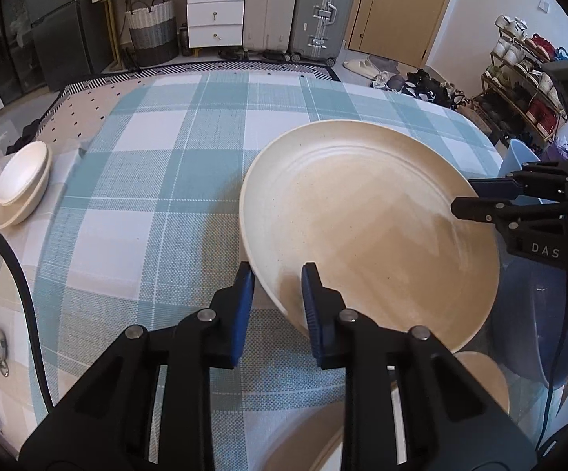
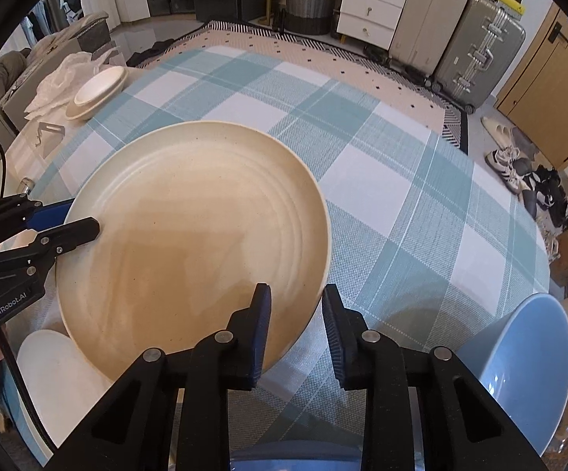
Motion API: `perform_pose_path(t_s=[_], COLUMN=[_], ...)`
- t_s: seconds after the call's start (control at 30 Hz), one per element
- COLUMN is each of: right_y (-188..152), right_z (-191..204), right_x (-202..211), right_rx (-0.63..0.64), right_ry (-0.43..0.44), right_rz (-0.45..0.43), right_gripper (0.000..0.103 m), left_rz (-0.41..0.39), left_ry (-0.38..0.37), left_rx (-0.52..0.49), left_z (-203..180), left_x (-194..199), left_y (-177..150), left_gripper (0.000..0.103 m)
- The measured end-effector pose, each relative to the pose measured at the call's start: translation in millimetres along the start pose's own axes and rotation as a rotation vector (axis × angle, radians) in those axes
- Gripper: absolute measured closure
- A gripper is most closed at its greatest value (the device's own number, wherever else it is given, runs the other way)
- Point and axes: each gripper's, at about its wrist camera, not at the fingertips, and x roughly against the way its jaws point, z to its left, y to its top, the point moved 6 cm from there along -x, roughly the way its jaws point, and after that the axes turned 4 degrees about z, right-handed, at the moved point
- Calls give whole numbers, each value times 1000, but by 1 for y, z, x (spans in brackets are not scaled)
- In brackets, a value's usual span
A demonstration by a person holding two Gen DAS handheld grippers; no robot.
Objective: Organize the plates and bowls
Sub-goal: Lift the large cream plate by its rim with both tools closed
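The large plate point(image 2: 193, 235) sits mid-bench point(image 2: 401, 180); stacked bowls point(image 2: 97, 92) lie at ten o'clock, another bowl point(image 2: 527, 369) at four.

Matt speckled ceramic plate point(image 1: 370, 227), woven cloth tablecloth point(image 1: 158, 180) — checked

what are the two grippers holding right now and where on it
Both hold the large cream plate by its rim, on opposite sides: the left gripper on one edge, the right gripper on the other.
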Motion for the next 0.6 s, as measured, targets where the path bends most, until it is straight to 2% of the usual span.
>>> perform_pose_path(t_s=[0.6], right_y=[-15], right_z=[24], right_x=[84], right_rx=[-31], right_ry=[-14], right_rz=[-153], right_gripper=[76], left_rz=[-133], left_ry=[13], left_rx=[-20], left_z=[-2], left_x=[92], left_y=[-6], left_gripper=[81])
